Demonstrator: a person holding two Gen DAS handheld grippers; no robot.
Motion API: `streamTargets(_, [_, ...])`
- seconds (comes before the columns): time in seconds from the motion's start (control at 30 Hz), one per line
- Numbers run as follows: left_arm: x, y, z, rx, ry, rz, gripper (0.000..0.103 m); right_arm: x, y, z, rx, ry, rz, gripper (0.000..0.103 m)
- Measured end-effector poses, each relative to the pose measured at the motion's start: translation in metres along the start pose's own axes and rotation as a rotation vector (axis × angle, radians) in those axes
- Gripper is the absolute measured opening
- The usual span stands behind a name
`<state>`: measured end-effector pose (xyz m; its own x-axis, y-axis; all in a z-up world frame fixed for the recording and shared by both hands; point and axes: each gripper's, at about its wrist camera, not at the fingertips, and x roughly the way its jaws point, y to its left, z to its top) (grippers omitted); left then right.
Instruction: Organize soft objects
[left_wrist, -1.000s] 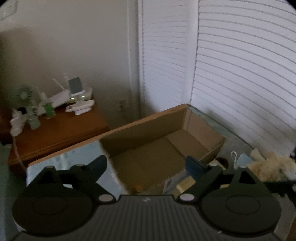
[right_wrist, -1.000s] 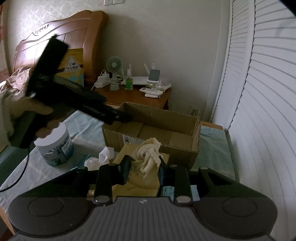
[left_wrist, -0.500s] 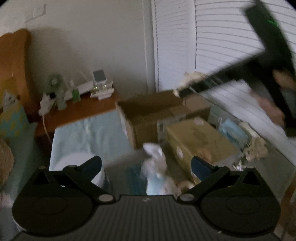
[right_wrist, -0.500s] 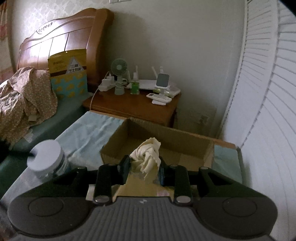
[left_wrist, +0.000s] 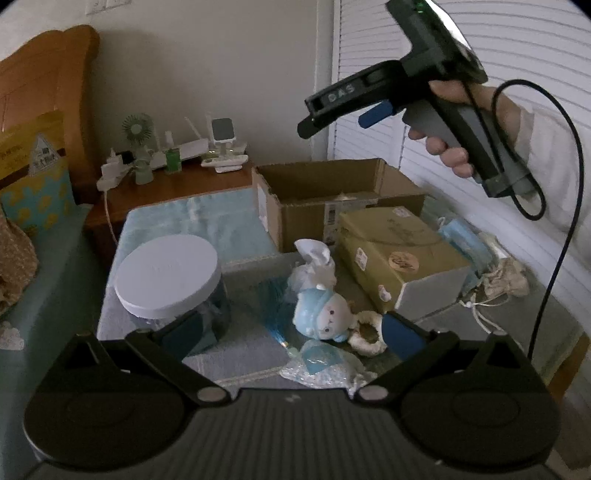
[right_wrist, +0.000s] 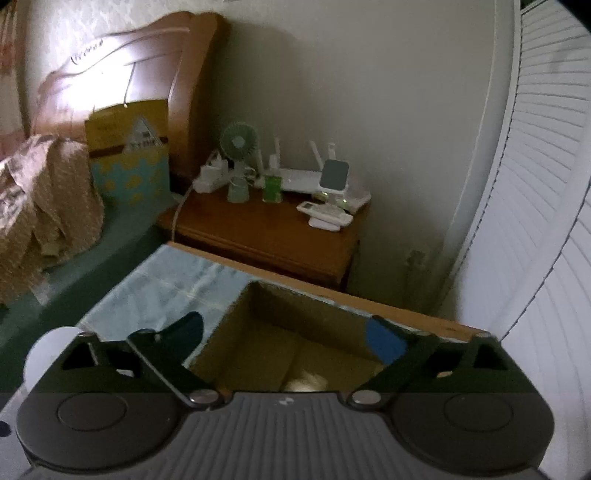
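An open cardboard box (left_wrist: 332, 199) stands at the back of the table. In the right wrist view my right gripper (right_wrist: 288, 338) is open and empty just above the box (right_wrist: 295, 350); a cream cloth (right_wrist: 306, 382) lies on the box floor. In the left wrist view my left gripper (left_wrist: 291, 332) is open above a blue and white plush doll (left_wrist: 321, 314), a white cloth (left_wrist: 314, 258) and a clear bagged item (left_wrist: 321, 363). The right gripper also shows there, high over the box (left_wrist: 343, 110).
A white-lidded jar (left_wrist: 170, 280) stands at the left. A closed tan box (left_wrist: 399, 258) lies right of the doll, with blue masks (left_wrist: 461, 240) and a beige pouch (left_wrist: 506, 277) beyond. A nightstand (right_wrist: 280, 236) with a fan and gadgets stands behind.
My right gripper moved over the cardboard box and opened; the cream cloth it held now lies in the box. My left gripper pulled back from the box to above the plush doll.
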<state>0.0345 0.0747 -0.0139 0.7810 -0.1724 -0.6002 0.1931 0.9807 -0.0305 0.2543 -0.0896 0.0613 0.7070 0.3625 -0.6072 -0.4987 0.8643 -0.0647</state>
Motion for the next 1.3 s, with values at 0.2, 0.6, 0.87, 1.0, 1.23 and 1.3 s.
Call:
streamTargets(0.2, [0.002, -0.003, -0.004, -0.003, 0.015, 0.001, 0.102, -0.029, 0.001, -0.007, 0.004, -0.022, 0.014, 0.103])
streamTargets(0.6, [-0.001, -0.013, -0.013, 0.02, 0.032, -0.059, 0.102, -0.094, 0.015, -0.059, 0.035, -0.053, -0.032, 0.103])
streamTargets(0.87, [0.003, -0.019, -0.023, 0.026, 0.061, -0.09, 0.102, -0.125, 0.026, -0.11, 0.084, -0.055, -0.094, 0.103])
streamTargets(1.0, [0.006, -0.019, -0.026, 0.016, 0.068, -0.098, 0.102, -0.136, 0.022, -0.138, 0.1, -0.025, -0.169, 0.103])
streamTargets(1.23, [0.014, -0.02, -0.03, 0.006, 0.081, -0.119, 0.102, -0.143, 0.004, -0.19, 0.164, 0.038, -0.304, 0.103])
streamTargets(1.3, [0.017, -0.021, -0.031, 0.004, 0.086, -0.122, 0.102, -0.139, -0.005, -0.201, 0.195, 0.065, -0.324, 0.103])
